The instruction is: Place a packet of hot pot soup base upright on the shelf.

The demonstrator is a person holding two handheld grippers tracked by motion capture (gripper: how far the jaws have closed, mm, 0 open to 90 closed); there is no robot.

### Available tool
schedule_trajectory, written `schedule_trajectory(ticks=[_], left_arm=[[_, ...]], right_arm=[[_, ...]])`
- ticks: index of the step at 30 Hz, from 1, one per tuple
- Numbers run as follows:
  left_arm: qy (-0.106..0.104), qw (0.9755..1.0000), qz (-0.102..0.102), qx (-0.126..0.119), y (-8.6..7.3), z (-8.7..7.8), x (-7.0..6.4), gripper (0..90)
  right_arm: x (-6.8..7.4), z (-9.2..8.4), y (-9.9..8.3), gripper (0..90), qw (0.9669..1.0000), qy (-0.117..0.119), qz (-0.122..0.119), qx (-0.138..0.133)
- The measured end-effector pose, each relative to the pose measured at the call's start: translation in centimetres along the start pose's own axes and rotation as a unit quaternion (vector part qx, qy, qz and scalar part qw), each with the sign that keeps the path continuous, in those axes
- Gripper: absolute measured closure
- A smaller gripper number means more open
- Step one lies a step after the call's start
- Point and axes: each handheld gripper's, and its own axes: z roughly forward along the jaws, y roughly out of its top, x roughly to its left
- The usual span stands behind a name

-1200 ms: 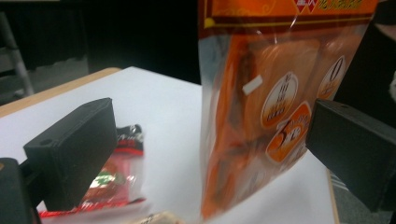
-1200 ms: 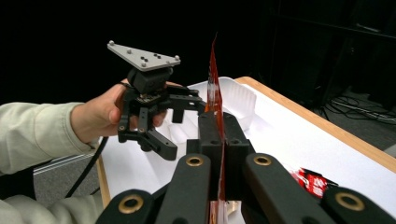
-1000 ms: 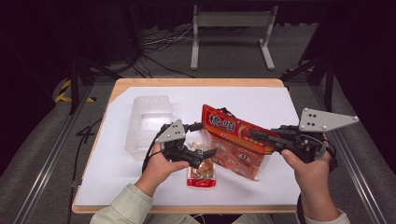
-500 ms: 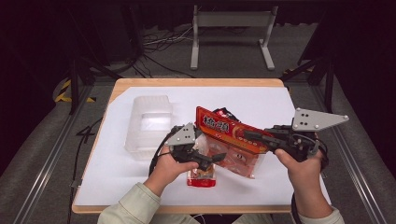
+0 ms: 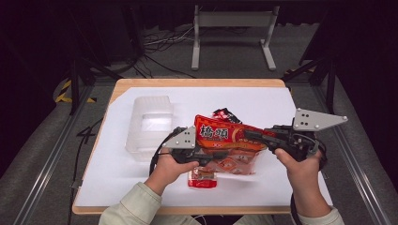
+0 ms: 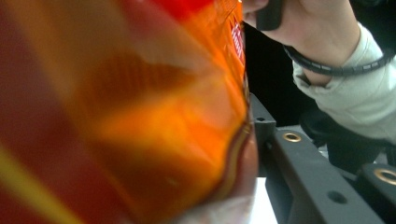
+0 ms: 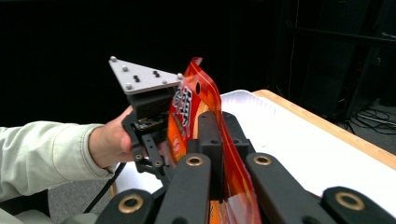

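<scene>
Red-and-orange glossy plastic snack bag [image 5: 225,140] hangs above the white table sheet [image 5: 117,183], stretched between two hand-held tools. The right gripper [image 5: 256,137] is pinched tight on the bag's right edge; its own view shows both black jaws pressed together with the film [image 7: 187,112] standing on edge between them. The left gripper [image 5: 206,157] has just been closing, the bag between its jaws; its close view is a blur of orange film [image 6: 140,116], so I cannot tell if the pads already press it. The bag's long axis runs left to right across the table, printed face up toward the high camera, with large white characters that seem to read "橋頭". Beneath it lies a small red packet [image 5: 202,178], and to the left stands a clear plastic tray [image 5: 149,125].
</scene>
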Motion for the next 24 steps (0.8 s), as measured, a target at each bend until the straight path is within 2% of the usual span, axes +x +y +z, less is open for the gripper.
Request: schedule_trajectory(ticks=[5, 10, 14, 16, 18, 21, 24], left_arm=[[0.001, 0.9999, -0.008, 0.008, 0.3, -0.2, -0.2, 71.0], [0.014, 0.9996, -0.015, 0.020, 0.5, -0.5, -0.3, 71.1], [0.031, 0.9989, -0.011, 0.034, 1.1, -1.0, -0.3, 71.3], [0.035, 0.9988, -0.017, 0.030, 1.1, -1.4, -0.1, 71.3], [0.043, 0.9985, -0.021, 0.027, 1.1, -2.0, 0.2, 71.3], [0.057, 0.9977, -0.024, 0.026, 1.1, -2.7, 0.6, 71.3], [0.076, 0.9966, -0.025, 0.022, 1.0, -3.4, 0.9, 71.3]], right_arm=[[0.0, 0.0, 0.0, 90.0, 1.0000, 0.001, -0.002, -0.002], [-0.3, 0.1, 0.0, 87.2, 1.0000, 0.003, -0.001, 0.004], [-0.8, 0.0, -0.3, 74.2, 0.9999, -0.011, 0.003, -0.005], [-1.1, -0.1, -0.3, 62.5, 0.9999, -0.009, 0.007, -0.005], [-1.4, -0.1, -0.5, 59.0, 0.9998, -0.013, 0.013, 0.002], [-1.8, -0.3, -0.9, 54.1, 0.9993, -0.034, 0.012, 0.000], [-2.5, -0.6, -1.4, 52.6, 0.9988, -0.048, 0.012, 0.001]])
